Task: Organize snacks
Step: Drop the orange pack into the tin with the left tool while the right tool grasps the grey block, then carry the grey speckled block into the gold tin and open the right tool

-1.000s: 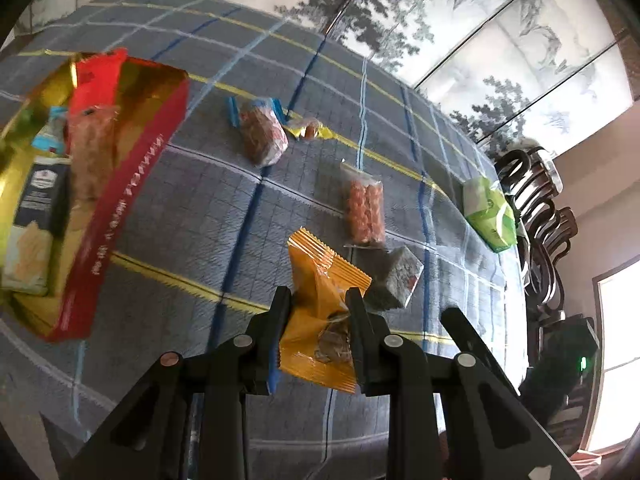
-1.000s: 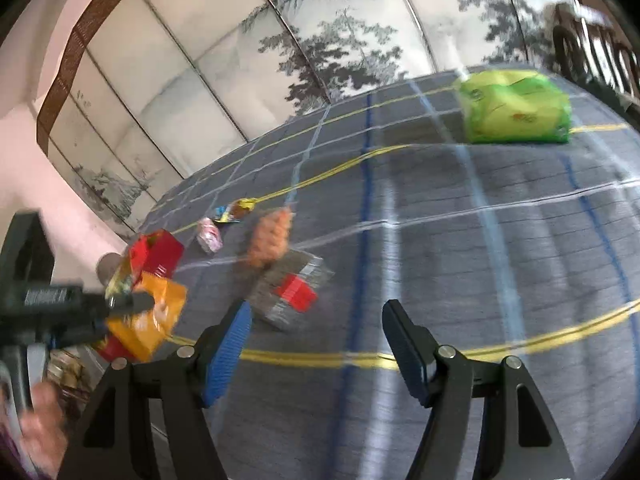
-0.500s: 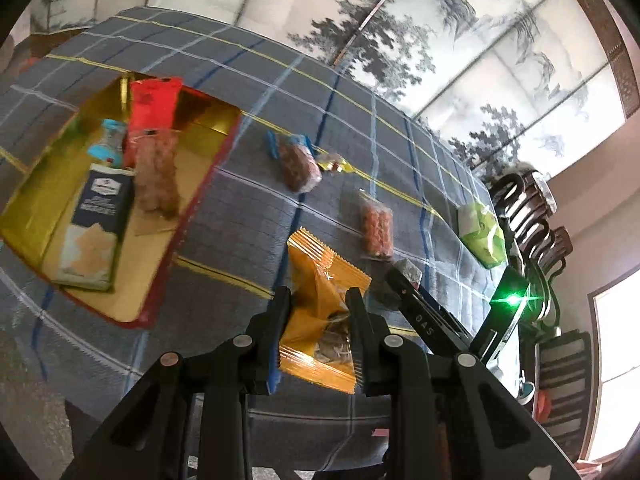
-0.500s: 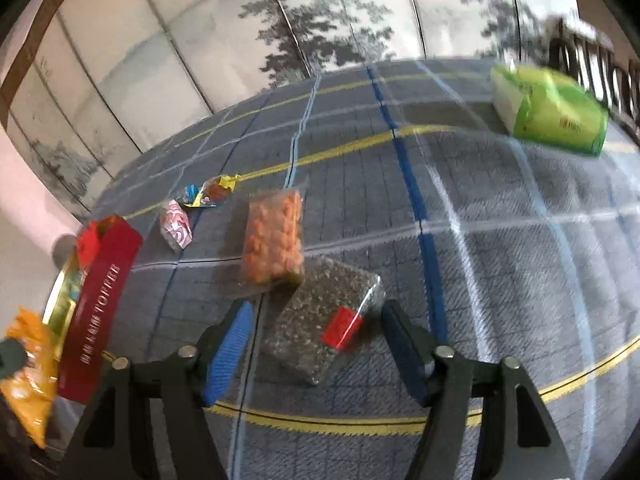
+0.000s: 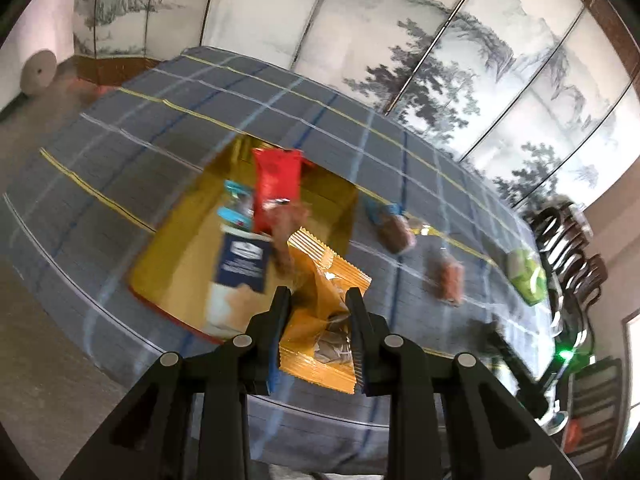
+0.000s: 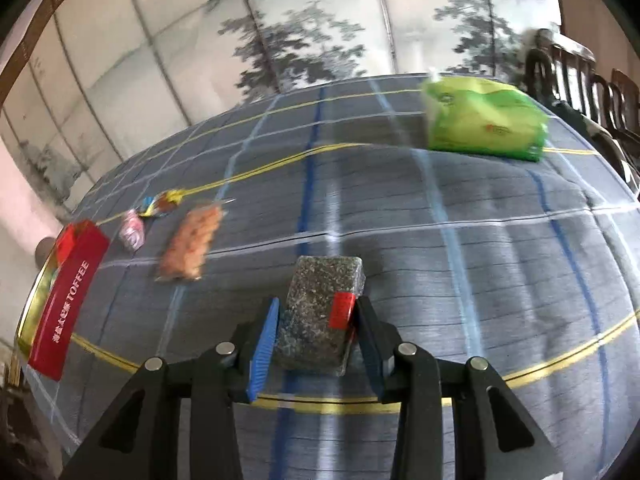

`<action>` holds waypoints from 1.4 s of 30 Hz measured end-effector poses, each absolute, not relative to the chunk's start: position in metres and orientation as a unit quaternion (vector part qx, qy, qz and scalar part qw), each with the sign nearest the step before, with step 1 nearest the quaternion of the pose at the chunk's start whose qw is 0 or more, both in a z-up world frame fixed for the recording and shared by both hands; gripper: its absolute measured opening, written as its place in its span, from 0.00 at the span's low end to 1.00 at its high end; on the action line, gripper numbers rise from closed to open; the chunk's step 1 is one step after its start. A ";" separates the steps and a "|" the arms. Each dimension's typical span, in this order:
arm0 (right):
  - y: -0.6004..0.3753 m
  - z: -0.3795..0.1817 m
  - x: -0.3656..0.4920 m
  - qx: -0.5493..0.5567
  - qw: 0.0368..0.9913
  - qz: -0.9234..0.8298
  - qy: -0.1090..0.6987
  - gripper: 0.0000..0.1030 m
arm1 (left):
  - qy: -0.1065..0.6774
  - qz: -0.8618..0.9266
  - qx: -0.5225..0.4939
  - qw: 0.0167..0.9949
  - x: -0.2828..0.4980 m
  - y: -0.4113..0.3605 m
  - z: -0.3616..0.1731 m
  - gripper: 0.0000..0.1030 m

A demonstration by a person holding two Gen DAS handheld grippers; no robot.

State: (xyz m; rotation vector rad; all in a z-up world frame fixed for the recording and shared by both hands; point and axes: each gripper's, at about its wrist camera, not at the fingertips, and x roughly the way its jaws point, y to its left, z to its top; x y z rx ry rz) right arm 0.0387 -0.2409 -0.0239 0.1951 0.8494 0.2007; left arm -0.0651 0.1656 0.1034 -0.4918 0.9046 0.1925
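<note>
Two claws: each one holds a snack pack.
Left claw (image 5: 318, 332): its fingers pinch an orange snack bag (image 5: 324, 320) from both sides, up above the table near the tin.
Right claw (image 6: 316, 336): its fingers squeeze a clear block pack of dark seeds (image 6: 320, 312) with a red sticker. If the pack touches the cloth, I cannot tell.
Tin: a gold tin tray (image 5: 176, 264) with red sides sits by the left end of the table. The word TOFFEE shows on its red side in the right claw's view.
Inside the tin: a red packet (image 5: 277, 184), a dark blue cracker pack (image 5: 240, 272), a small light blue pack (image 5: 236, 208) and a brown snack (image 5: 286, 236).
Table: a gray cloth (image 6: 480, 240) with blue, white and yellow lines covers it.
Middle of the table: a clear bag of orange snacks (image 6: 192, 240), a small pink and white candy (image 6: 132, 232) and a shiny bright candy wrapper (image 6: 162, 202) lie near each other, between the tin and the seed pack.
Far right corner: a green pack (image 6: 484, 124) lies there, well apart from the rest.
Beyond the table: dark wooden chairs (image 5: 568, 248) and a wall with painted trees (image 5: 440, 60).
</note>
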 end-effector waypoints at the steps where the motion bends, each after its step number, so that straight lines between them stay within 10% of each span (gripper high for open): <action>1: -0.243 -0.025 0.038 0.096 0.902 0.099 0.410 0.38 | 0.432 0.095 -0.228 0.867 -0.063 0.169 0.102 0.24; 27: -0.227 -0.026 0.039 0.059 0.904 0.111 0.408 0.36 | 0.493 0.094 -0.165 0.849 -0.007 0.178 0.016 0.27; 31: -0.227 -0.026 0.040 0.061 0.904 0.112 0.409 0.36 | 0.483 0.106 -0.155 0.855 -0.015 0.174 0.021 0.61; 42: -0.229 -0.026 0.040 0.070 0.899 0.116 0.416 0.36 | 0.365 0.219 -0.075 0.902 -0.093 0.152 0.065 0.88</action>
